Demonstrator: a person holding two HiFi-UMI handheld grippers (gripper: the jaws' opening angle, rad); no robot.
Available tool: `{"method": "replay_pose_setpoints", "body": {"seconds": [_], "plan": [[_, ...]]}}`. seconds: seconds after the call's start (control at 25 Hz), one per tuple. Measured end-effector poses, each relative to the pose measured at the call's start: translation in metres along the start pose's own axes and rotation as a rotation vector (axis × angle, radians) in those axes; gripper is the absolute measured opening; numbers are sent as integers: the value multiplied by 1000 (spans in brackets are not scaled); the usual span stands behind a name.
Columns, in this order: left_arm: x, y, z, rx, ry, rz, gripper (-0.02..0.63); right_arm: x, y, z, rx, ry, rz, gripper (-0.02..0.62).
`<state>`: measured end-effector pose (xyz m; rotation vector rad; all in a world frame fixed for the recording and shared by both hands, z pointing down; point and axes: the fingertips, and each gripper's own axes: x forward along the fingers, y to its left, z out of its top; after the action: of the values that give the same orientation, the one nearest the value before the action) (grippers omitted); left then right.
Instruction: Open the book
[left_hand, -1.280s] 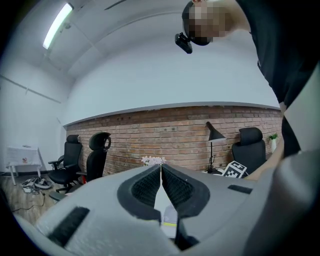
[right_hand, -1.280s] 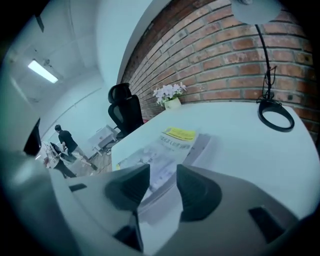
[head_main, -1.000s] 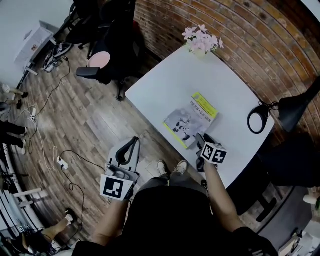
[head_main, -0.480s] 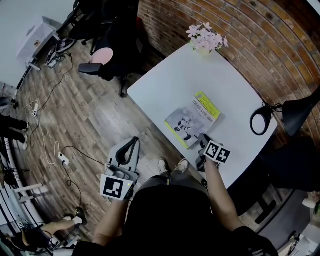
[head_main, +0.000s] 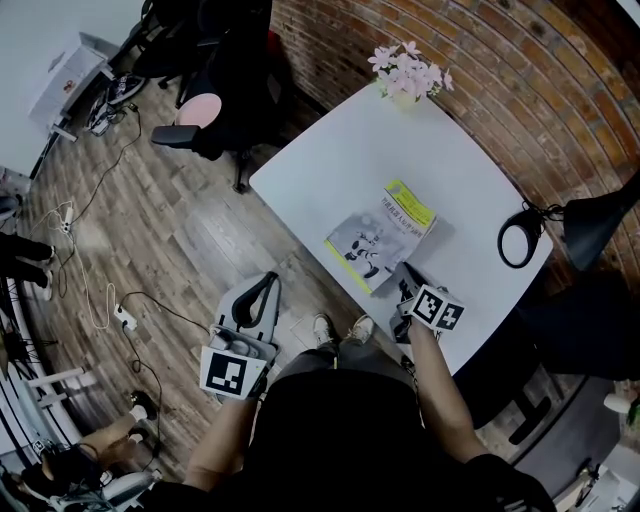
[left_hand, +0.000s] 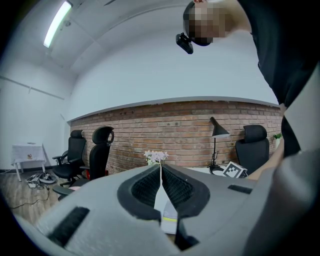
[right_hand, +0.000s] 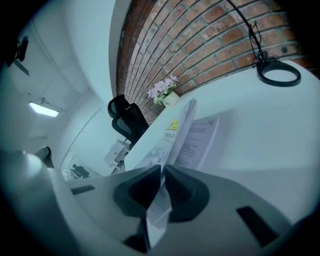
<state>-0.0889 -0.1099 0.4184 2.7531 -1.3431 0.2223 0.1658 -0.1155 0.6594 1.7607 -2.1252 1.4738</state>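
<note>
We have right gripper (right_hand: 162, 171) closing on book cover (right_hand: 181, 127) near table (head_main: 330, 150) edge; cover barely lifted, full swing-open remains; left gripper (left_hand: 160, 172) pressed together, empty.

One book (head_main: 380, 238), one lamp (head_main: 590, 228), one flower vase (head_main: 404, 80), one table (head_main: 400, 160)

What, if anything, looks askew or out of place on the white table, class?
Only one thing: the yellow-and-grey paperback book, near the front edge of the white table, has its front cover raised off the pages. A corner of it is caught between the closing jaws of the right gripper. Nothing looks spilled or damaged.
</note>
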Motion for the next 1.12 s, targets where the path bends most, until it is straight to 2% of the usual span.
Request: {"method": "replay_pose_setpoints", "body": {"seconds": [0.28,0.44,0.52,0.6,0.68,0.76,0.96,1.12], "plan": [[2,3,-2,-5,-1,6,31,10,47,17,-261,1,79,48],[2,7,-3,-17,1,21,31,26,64,21,-402,18,159,74],[1,9,-3,-18,1,30,31,32,72,23,-423,10,206,81],[0,11,-4,-18,5,38,31,38,79,24,-400,-6,267,84],[-2,13,-5,-17,10,47,31,47,84,27,-366,-21,320,21],[-3,16,-6,-17,15,59,31,57,92,29,-355,-22,363,21],[-11,27,-12,-26,41,101,31,84,126,29,-448,2,434,17],[-17,37,-16,-27,49,125,31,93,144,32,-463,-2,475,17]]}}
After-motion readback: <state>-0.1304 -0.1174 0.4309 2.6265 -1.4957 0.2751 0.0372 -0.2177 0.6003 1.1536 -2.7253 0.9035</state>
